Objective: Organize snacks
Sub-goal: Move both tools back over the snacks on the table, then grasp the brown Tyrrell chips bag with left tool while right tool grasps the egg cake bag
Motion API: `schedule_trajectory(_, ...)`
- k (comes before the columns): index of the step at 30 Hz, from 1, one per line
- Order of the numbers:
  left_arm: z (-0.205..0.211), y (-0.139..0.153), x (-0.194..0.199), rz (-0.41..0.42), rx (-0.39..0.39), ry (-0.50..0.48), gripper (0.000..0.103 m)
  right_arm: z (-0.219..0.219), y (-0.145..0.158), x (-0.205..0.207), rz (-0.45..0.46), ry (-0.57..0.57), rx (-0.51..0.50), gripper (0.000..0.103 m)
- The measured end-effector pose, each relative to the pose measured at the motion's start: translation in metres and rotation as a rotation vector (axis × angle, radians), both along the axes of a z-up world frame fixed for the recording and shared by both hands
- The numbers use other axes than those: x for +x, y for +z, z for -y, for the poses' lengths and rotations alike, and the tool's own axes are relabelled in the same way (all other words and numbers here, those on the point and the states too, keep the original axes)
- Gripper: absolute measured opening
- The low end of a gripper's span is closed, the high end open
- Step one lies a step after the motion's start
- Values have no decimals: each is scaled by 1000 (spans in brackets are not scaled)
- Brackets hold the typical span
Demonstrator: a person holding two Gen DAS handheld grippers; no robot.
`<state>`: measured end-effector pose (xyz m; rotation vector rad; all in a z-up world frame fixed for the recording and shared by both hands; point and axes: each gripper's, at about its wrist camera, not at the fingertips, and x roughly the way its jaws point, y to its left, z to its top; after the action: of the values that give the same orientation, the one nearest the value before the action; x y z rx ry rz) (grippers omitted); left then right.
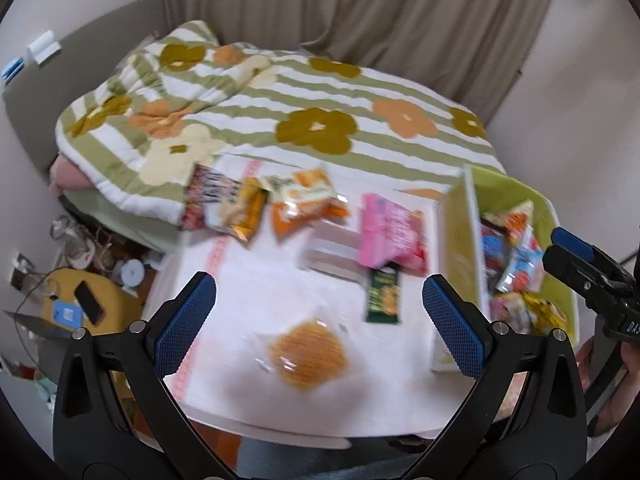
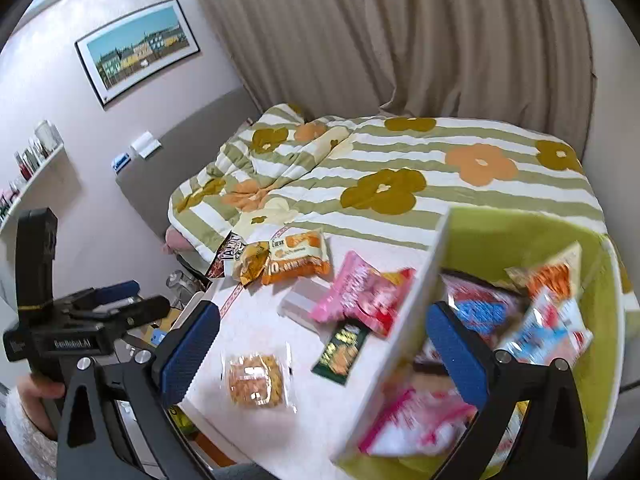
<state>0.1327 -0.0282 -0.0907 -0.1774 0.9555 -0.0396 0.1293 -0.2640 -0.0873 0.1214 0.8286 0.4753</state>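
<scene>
On the white cloth-covered table [image 1: 280, 292] lay loose snacks: a round, ridged golden cracker in a clear wrapper [image 1: 306, 354], a dark green foil packet [image 1: 383, 298], a glossy pink bag [image 1: 390, 236], a pale boxy pack [image 1: 334, 250] partly under it, an orange-and-white multipack [image 1: 304, 200], a small gold pouch [image 1: 248, 212], and a dark printed bag [image 1: 208, 196]. To the right stood a lime-green plastic bin [image 2: 520, 236] with a white rim, already heaped with crinkled blue, red and orange packets [image 2: 532, 320]. The left gripper [image 1: 320, 316] hovered over the cracker, its blue textured pads spread wide with nothing between them. The right gripper [image 2: 322, 348] hung across the bin's rim, jaws likewise apart and empty. Behind lay a quilted floral bedspread [image 2: 400, 176] and pleated beige curtains [image 2: 400, 32].
</scene>
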Motion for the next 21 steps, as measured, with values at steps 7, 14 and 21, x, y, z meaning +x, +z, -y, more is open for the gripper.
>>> schedule_trajectory(7,-74,-22,59,-81,21,2,103,-63,-18,51,-46,29,-74,103)
schedule_trajectory(14,-114,-75,131,-207,11,-74,103,-118,-54,108,-92,42,-88,103)
schedule_trajectory(21,-119,-134,183,-299,3,-142,103,-164,-107,154,-176,87,-174,103)
